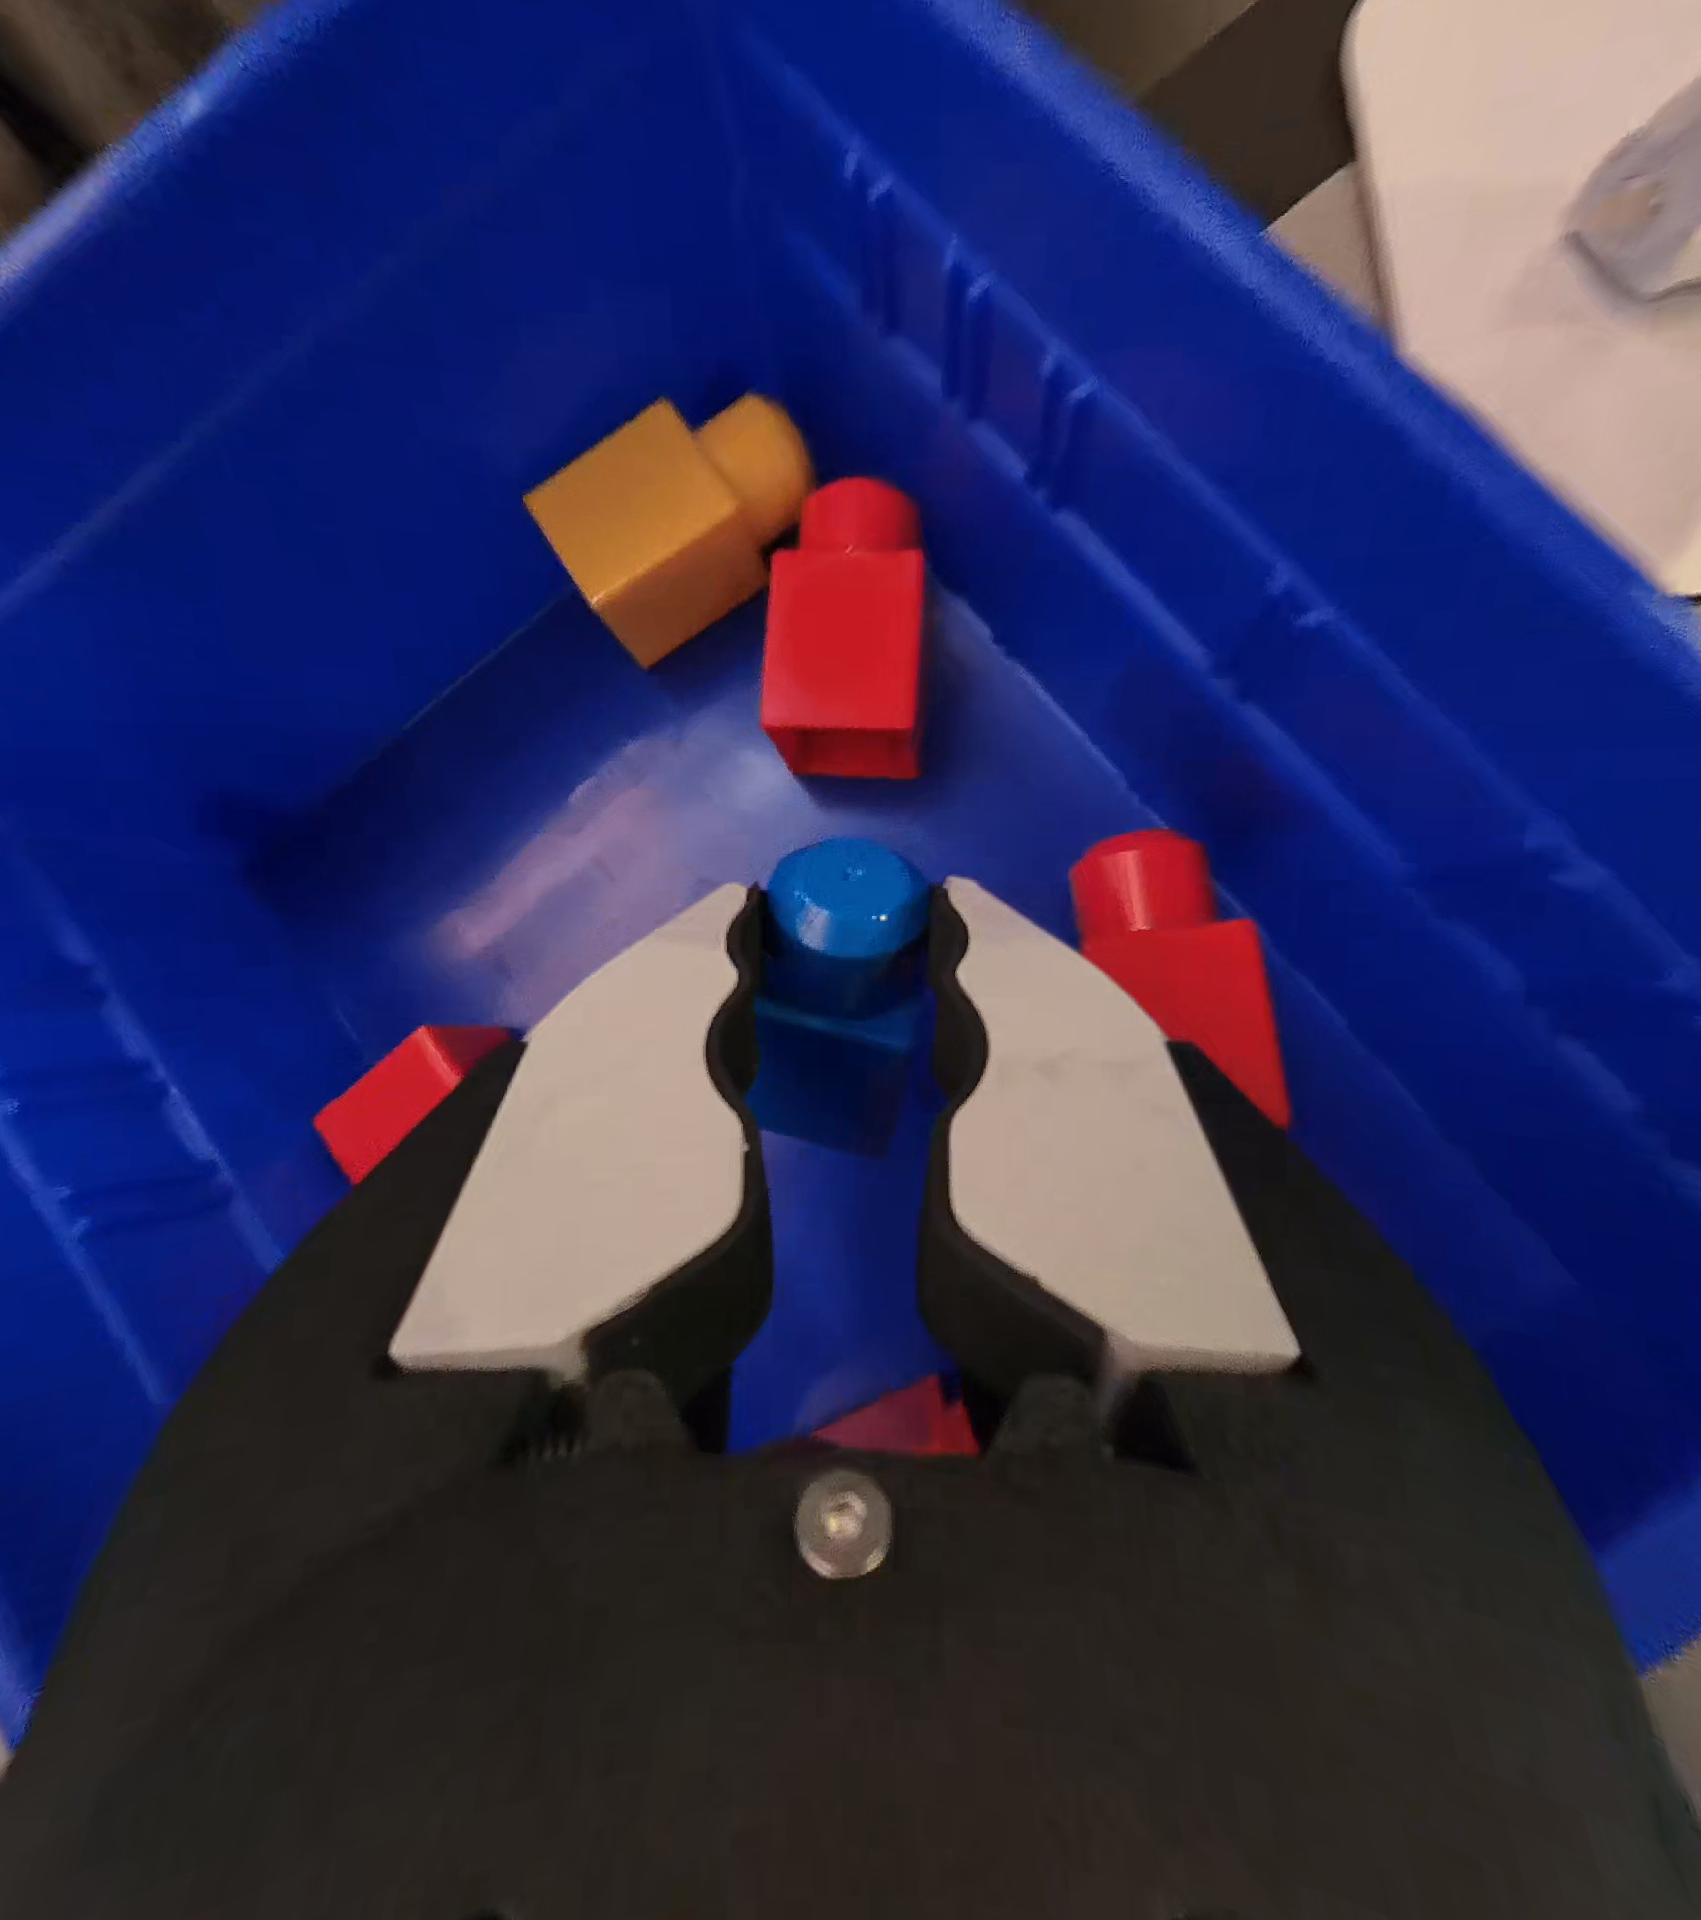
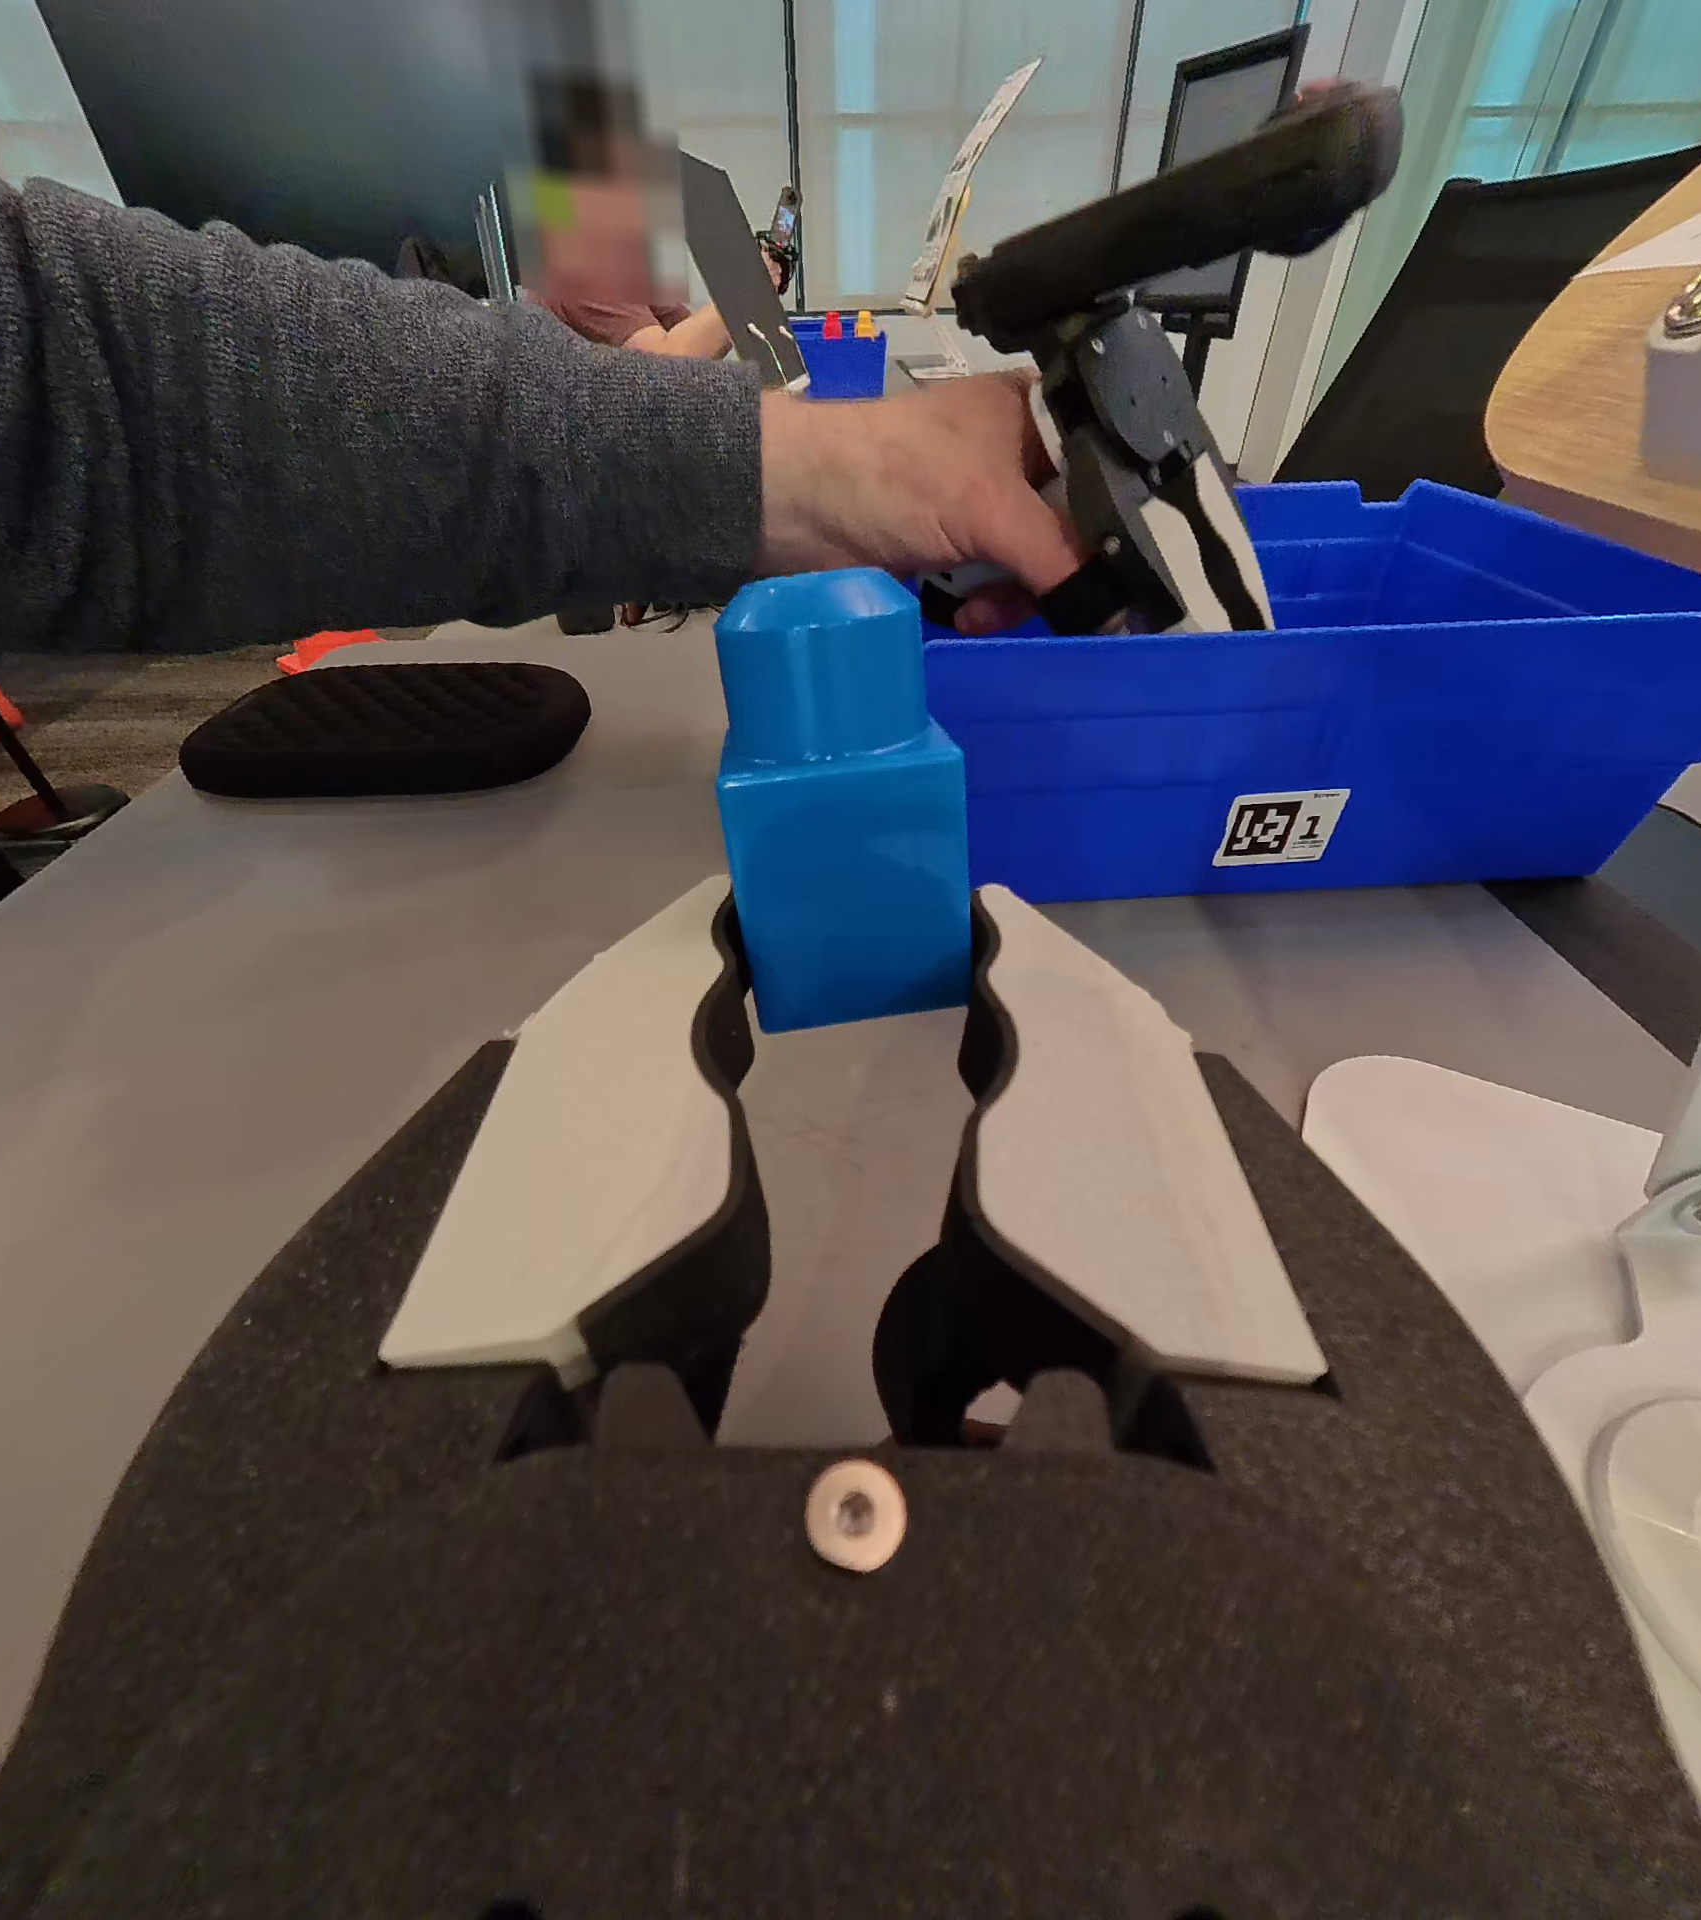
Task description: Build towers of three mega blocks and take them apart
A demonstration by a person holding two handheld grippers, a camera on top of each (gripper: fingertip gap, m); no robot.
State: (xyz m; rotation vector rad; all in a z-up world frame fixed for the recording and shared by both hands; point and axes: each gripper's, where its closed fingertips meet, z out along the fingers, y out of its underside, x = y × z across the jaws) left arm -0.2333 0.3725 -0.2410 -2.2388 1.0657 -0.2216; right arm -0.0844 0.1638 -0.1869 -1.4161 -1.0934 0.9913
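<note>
left wrist view: my left claw [image 1: 846, 914] is down inside the blue bin [image 1: 410, 416], its tips closed on the stud of a blue block [image 1: 830, 1023] that points away from me. a yellow block [image 1: 659, 520] and a red block [image 1: 846, 644] lie on their sides, touching, near the far corner. another red block [image 1: 1178, 956] lies just right of my claw, and a red one [image 1: 389, 1091] shows past my left finger. a bit more red shows under the claw.

right wrist view: my right claw [image 2: 851, 956] grips the base of a second blue block [image 2: 841, 821], upright, stud on top, on or just above the grey table [image 2: 202, 987]; i cannot tell which. the bin [image 2: 1345, 727] sits just behind it, with a label [image 2: 1277, 828] on its wall. my left hand [image 2: 908, 478] holds the left claw [image 2: 1230, 582] tipped down into the bin. a black pad [image 2: 384, 727] lies on the table to the left.
</note>
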